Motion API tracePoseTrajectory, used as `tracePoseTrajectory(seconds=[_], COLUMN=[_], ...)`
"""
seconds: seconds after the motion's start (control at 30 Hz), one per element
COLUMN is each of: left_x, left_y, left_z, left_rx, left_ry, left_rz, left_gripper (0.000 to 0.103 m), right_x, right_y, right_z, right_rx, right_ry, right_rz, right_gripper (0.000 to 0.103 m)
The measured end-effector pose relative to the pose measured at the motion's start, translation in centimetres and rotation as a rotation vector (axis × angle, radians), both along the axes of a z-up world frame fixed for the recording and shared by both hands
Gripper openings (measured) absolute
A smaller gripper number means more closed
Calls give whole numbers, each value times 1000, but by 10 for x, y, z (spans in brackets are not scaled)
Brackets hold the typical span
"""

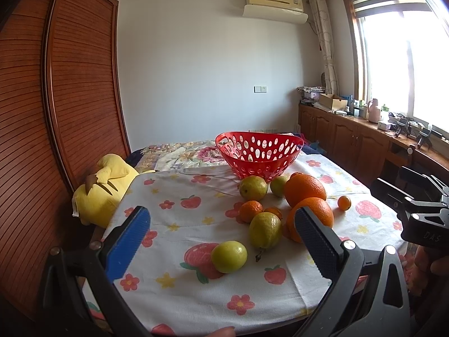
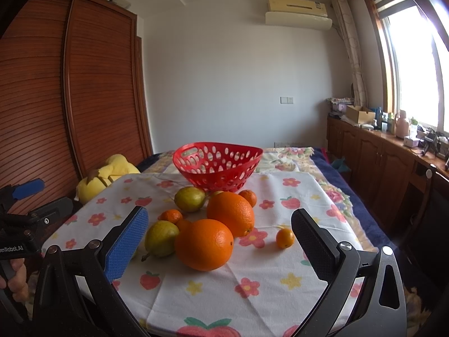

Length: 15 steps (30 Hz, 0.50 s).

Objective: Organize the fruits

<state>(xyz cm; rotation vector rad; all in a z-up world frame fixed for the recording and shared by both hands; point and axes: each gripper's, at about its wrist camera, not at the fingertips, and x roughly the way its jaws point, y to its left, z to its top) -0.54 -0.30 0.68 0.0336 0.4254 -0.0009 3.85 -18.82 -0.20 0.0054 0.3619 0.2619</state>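
Fruits (image 2: 204, 244) ahead of open right gripper (image 2: 220, 244)

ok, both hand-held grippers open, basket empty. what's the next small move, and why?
Probably ease the left hand-held gripper forward and down around the round green fruit. It lies nearest, alone on the cloth between the open jaws, apart from the pile. The red basket behind the fruit looks empty, so any piece could go first; the right hand-held gripper also hangs open, facing the near big orange.

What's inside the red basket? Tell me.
Through the holes of the red basket, only the far wall and light show; no fruit is visible. Its solid base hides the very bottom. All the fruit lies on the tablecloth.
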Motion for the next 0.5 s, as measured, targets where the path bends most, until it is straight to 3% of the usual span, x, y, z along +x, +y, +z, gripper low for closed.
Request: tracePoseTrajectory(seconds=[0.5], left_x=[-1], left_y=[1], left_z=[2], left_rx=[3], left_ry=[-1], left_rz=[-7], left_gripper=[103], right_x=[-2], right_y=[0], right_z=[1], right_rx=[-2], right_ry=[-5], right_rz=[-2], right_gripper=[103])
